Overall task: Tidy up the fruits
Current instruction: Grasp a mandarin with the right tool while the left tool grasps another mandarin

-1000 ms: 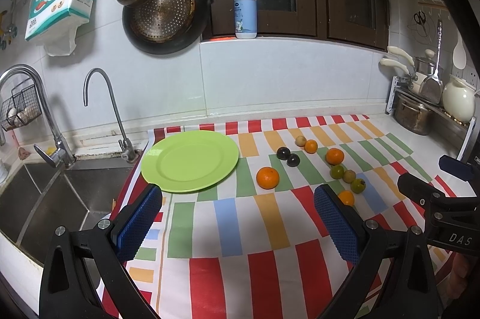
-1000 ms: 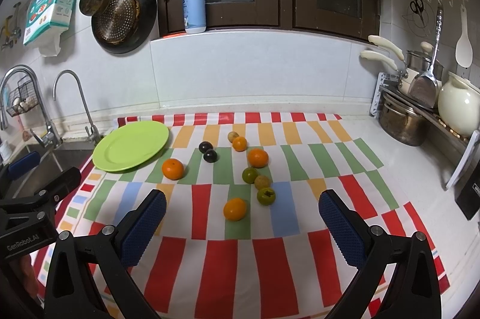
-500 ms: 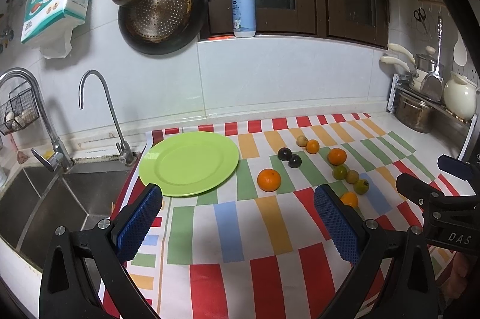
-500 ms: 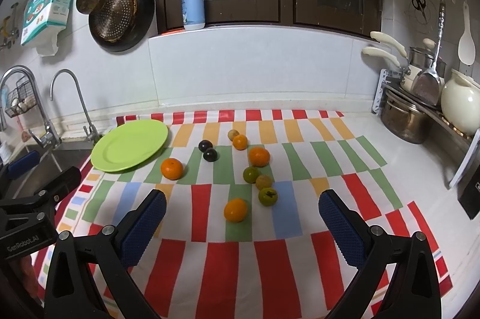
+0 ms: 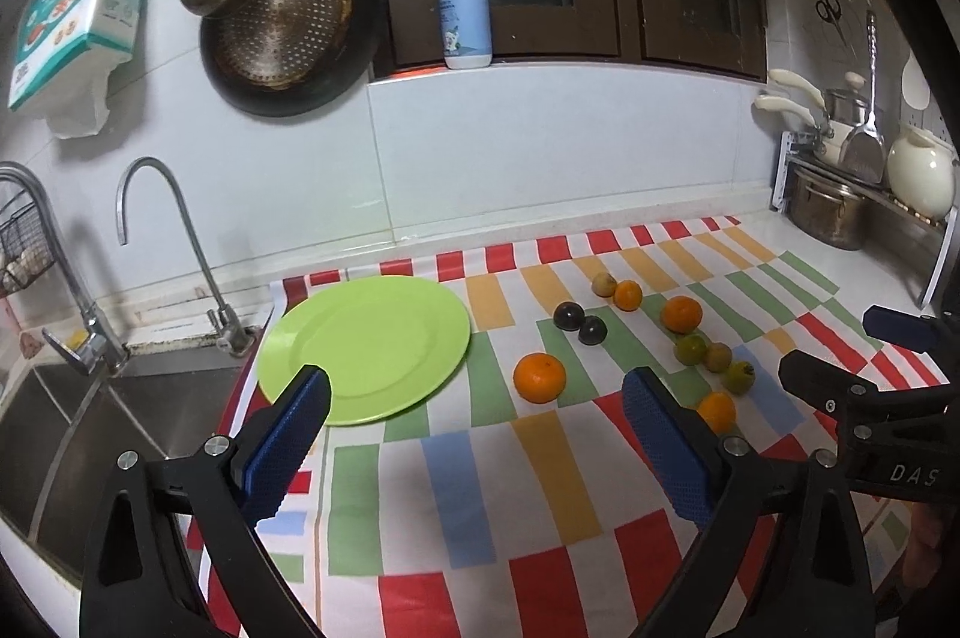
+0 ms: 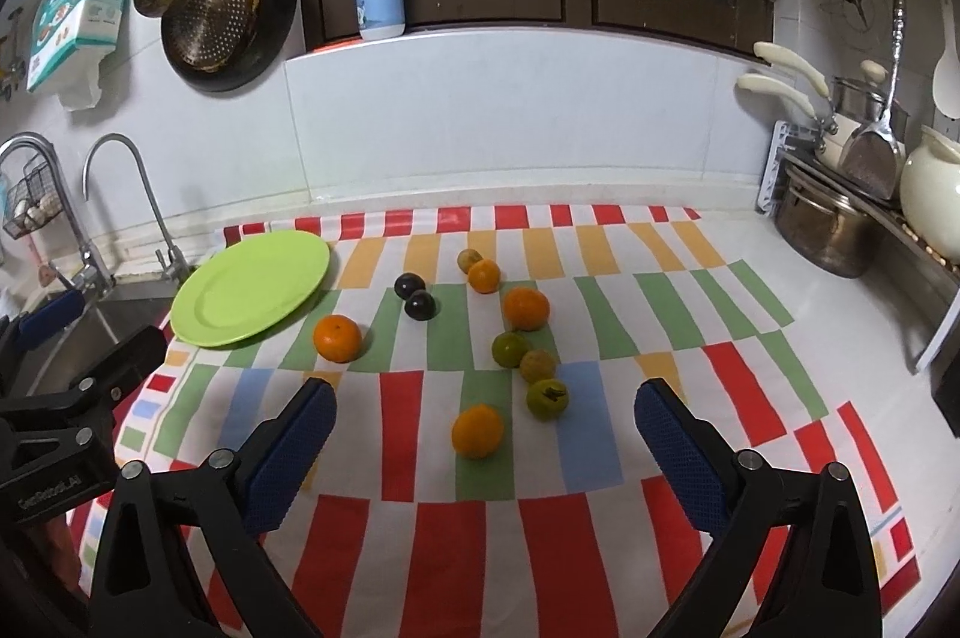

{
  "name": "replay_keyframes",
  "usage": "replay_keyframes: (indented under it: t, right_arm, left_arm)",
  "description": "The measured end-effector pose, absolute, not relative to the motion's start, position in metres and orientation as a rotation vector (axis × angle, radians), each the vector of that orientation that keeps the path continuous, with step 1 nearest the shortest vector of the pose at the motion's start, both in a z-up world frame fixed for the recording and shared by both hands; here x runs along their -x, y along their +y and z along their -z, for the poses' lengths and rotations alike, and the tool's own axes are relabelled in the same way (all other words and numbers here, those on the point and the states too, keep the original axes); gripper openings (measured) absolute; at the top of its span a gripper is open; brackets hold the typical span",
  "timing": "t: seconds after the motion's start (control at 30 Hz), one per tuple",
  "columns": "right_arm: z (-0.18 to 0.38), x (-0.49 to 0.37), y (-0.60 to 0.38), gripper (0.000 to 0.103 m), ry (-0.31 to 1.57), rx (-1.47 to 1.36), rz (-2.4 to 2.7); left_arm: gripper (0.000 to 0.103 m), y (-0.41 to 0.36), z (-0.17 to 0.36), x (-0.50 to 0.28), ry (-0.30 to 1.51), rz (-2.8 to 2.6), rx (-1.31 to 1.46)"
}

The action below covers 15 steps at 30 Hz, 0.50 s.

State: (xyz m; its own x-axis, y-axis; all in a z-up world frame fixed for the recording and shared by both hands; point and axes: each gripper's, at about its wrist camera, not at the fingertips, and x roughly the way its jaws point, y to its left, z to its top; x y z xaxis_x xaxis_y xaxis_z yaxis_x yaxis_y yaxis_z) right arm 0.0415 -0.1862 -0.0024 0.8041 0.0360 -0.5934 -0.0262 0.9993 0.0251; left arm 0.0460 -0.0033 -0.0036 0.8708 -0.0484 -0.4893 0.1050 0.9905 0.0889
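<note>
Fruits (image 6: 477,431) lie scattered on striped cloth (image 6: 540,536), beside the bare green plate (image 6: 252,287); left gripper (image 5: 477,443) and right gripper (image 6: 483,449) hover, jaws wide. Round fruit would probably roll if nudged off-centre.

The left gripper (image 5: 474,428) and right gripper (image 6: 483,449) hover side by side, jaws spread wide and empty.

A: Where's the plate (image 6: 249,290)?
B: On the cloth (image 6: 480,512), beside the sink (image 5: 90,428) at its left end.
A: Fruit?
B: Scattered right of the plate; nearest it, one orange (image 6: 338,337). Pot (image 6: 825,227) sits far right.
</note>
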Motion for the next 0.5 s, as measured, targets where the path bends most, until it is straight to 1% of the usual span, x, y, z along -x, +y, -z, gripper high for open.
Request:
replay_keyframes:
  t: [0.13,0.27,0.33,0.5]
  right_arm:
    - [0.009,-0.051,-0.183,0.097,0.656,-0.01,-0.032]
    - [0.017,-0.061,-0.18,0.094,0.684,-0.011,-0.032]
    - [0.023,-0.067,-0.179,0.092,0.706,-0.012,-0.035]
    - [0.04,-0.081,-0.176,0.084,0.777,-0.018,-0.037]
  left_arm:
    - [0.095,-0.005,0.01,-0.062,0.522,0.108,-0.133]
    - [0.095,-0.009,0.017,-0.075,0.53,0.126,-0.169]
    - [0.092,-0.01,0.022,-0.082,0.539,0.14,-0.191]
    - [0.088,-0.012,0.034,-0.102,0.576,0.186,-0.213]
